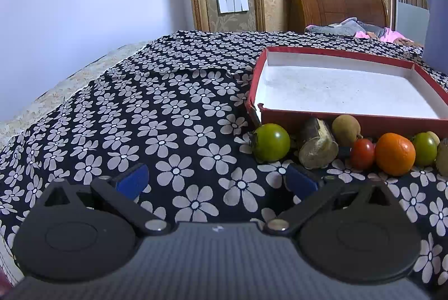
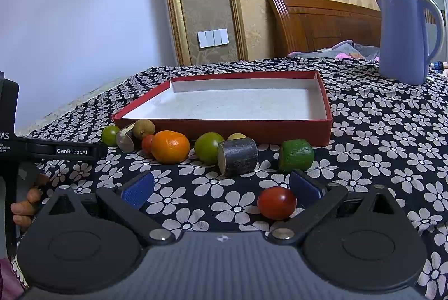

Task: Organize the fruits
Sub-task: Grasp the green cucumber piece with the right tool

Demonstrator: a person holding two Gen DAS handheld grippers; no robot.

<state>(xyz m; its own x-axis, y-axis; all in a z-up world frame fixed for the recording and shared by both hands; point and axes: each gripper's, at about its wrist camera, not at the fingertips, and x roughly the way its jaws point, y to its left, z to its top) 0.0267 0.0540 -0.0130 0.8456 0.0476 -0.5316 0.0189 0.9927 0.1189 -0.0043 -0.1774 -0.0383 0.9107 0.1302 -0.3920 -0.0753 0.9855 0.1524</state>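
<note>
A red box with a white inside (image 1: 345,116) (image 2: 224,129) lies on the flowered cloth. Fruits lie in a row along its near side: a green tomato (image 1: 271,142) (image 2: 110,135), a cut cane piece (image 1: 317,149) (image 2: 126,138), a brown kiwi (image 1: 345,129) (image 2: 143,128), a small red tomato (image 1: 362,154), an orange (image 1: 394,154) (image 2: 170,146), another green tomato (image 2: 208,147), a dark cane piece (image 2: 238,156) and a green chunk (image 2: 296,156). A red tomato (image 2: 276,202) lies loose between my right gripper's open fingers (image 2: 221,188), against the right pad. My left gripper (image 1: 217,179) is open and empty, left of the row.
A blue jug (image 2: 407,38) (image 1: 436,31) stands at the back right of the cloth. The left gripper's body (image 2: 56,150) and the hand holding it show at the left of the right wrist view. A wooden headboard and wall stand behind.
</note>
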